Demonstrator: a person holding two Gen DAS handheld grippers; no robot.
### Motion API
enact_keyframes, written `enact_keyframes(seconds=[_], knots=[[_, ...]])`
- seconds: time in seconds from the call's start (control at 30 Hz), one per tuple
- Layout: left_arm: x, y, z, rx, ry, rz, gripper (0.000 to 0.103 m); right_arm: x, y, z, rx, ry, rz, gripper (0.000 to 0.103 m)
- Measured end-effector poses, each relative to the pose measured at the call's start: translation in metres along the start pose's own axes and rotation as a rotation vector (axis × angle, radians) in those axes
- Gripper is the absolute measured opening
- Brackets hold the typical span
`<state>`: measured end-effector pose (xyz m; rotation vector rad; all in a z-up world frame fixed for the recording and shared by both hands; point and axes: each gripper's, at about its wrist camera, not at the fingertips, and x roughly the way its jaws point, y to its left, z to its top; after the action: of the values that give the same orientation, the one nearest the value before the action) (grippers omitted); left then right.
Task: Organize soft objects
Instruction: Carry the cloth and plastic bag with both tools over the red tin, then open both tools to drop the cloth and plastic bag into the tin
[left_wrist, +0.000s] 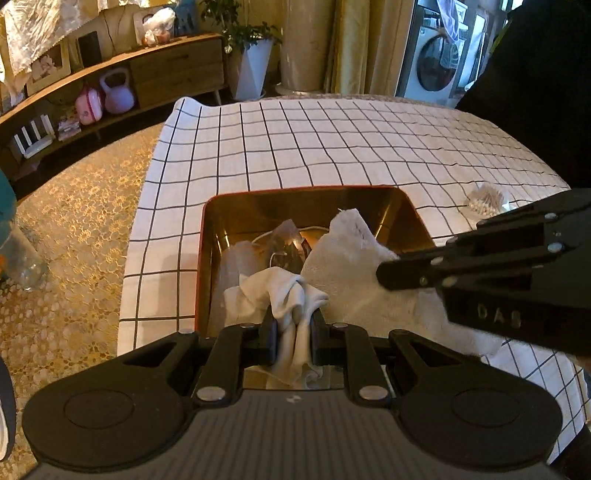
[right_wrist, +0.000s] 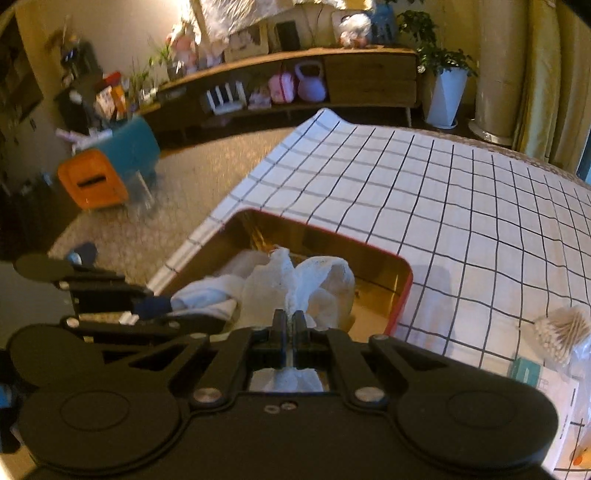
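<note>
A red tin box (left_wrist: 207, 221) with a shiny gold inside sits on the checked tablecloth; it also shows in the right wrist view (right_wrist: 402, 291). My left gripper (left_wrist: 293, 325) is shut on a smooth white cloth (left_wrist: 280, 288) and holds it over the box's near edge. My right gripper (right_wrist: 290, 325) is shut on a fluffy white towel (right_wrist: 295, 280) that hangs over the box. In the left wrist view the right gripper (left_wrist: 391, 275) reaches in from the right, with the towel (left_wrist: 351, 266) draped over the box's right rim. In the right wrist view the left gripper (right_wrist: 162, 308) is at the left with its cloth (right_wrist: 207, 295).
A bundle of cotton swabs (right_wrist: 561, 328) and a plastic packet (right_wrist: 535, 373) lie on the tablecloth (right_wrist: 443, 206) to the right of the box. The table's left edge drops to a patterned floor (left_wrist: 74, 229). A low wooden sideboard (left_wrist: 110, 74) stands beyond.
</note>
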<state>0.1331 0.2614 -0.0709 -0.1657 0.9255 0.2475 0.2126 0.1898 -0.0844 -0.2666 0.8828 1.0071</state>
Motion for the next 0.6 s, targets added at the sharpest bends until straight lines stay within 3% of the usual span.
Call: enact_keyframes(seconds=[0.27, 0.6], knots=[[0.014, 0.006, -0.004, -0.028, 0.035, -0.035, 0.016, 0.014, 0.006, -0.002, -0.035, 0.038, -0.012, 0.004], [0.019, 0.01, -0.007, -0.052, 0.04, -0.046, 0.016, 0.02, 0.012, -0.002, -0.069, 0.057, -0.014, 0.021]])
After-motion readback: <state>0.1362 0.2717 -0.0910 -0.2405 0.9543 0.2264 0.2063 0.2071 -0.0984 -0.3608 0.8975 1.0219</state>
